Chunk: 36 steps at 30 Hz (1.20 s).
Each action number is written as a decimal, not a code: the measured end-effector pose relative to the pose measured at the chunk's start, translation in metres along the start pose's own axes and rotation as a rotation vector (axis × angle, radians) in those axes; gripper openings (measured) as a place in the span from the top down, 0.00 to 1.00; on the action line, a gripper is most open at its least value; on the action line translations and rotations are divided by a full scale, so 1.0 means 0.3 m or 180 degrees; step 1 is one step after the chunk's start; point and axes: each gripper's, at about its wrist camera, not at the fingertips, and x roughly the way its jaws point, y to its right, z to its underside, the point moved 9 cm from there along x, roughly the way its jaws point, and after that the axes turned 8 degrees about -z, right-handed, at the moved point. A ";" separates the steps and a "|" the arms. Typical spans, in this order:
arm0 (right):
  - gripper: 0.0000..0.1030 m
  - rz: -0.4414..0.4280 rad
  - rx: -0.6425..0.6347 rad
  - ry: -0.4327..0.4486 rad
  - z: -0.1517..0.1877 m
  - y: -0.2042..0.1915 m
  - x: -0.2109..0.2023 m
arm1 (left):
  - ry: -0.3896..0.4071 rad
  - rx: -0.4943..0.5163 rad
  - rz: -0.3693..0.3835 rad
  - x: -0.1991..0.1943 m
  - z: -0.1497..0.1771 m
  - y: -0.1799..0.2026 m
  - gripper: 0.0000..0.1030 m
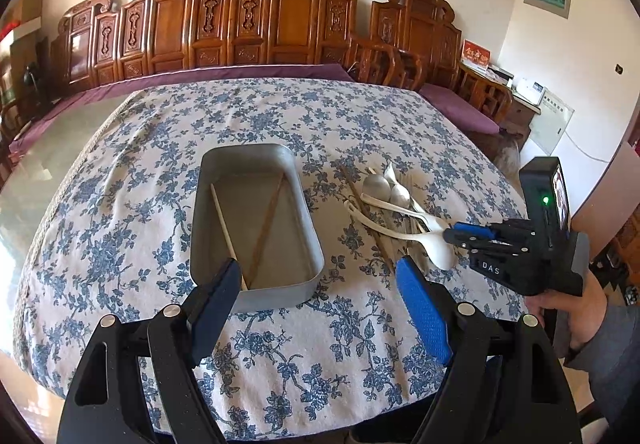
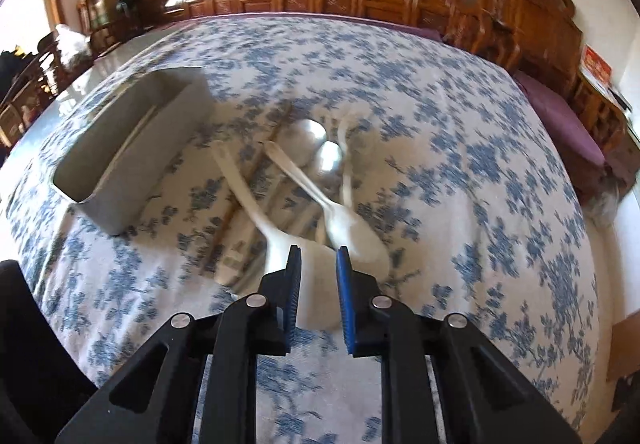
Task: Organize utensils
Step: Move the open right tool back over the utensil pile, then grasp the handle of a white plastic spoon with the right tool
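Note:
A grey metal tray [image 1: 316,244] sits on the floral tablecloth with two chopsticks [image 1: 224,222] inside. To its right lies a pile of white plastic spoons [image 1: 438,250], metal spoons [image 1: 376,184] and chopsticks. My left gripper [image 1: 320,278] is open and empty, above the tray's near end. My right gripper [image 1: 450,232] reaches the pile from the right. In the right wrist view my right gripper [image 2: 319,256] is partly open with a white spoon's bowl [image 2: 316,284] between its fingers, not clamped. The tray [image 2: 100,180] shows at the left, blurred.
The table [image 1: 280,372] is covered by a blue floral cloth that hangs over its edges. Carved wooden chairs [image 1: 240,20] with purple cushions line the wall behind. A side table [image 1: 524,92] with small items stands at the far right.

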 end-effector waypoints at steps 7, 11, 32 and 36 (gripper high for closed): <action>0.81 -0.0230 -0.0425 -0.0438 -0.068 -0.100 0.098 | -0.0086 0.0061 -0.0017 0.033 0.034 0.017 0.26; 0.81 -0.0336 -0.0611 -0.0737 -0.067 -0.104 0.151 | -0.0106 0.0056 0.0002 0.038 0.045 0.018 0.26; 0.94 -0.0490 -0.0798 -0.1038 -0.016 -0.137 0.179 | -0.0221 0.0055 0.0044 0.078 0.086 0.031 0.26; 1.00 -0.0525 -0.0644 -0.0797 -0.030 -0.112 0.098 | -0.0241 0.0080 0.0051 0.090 0.091 0.046 0.26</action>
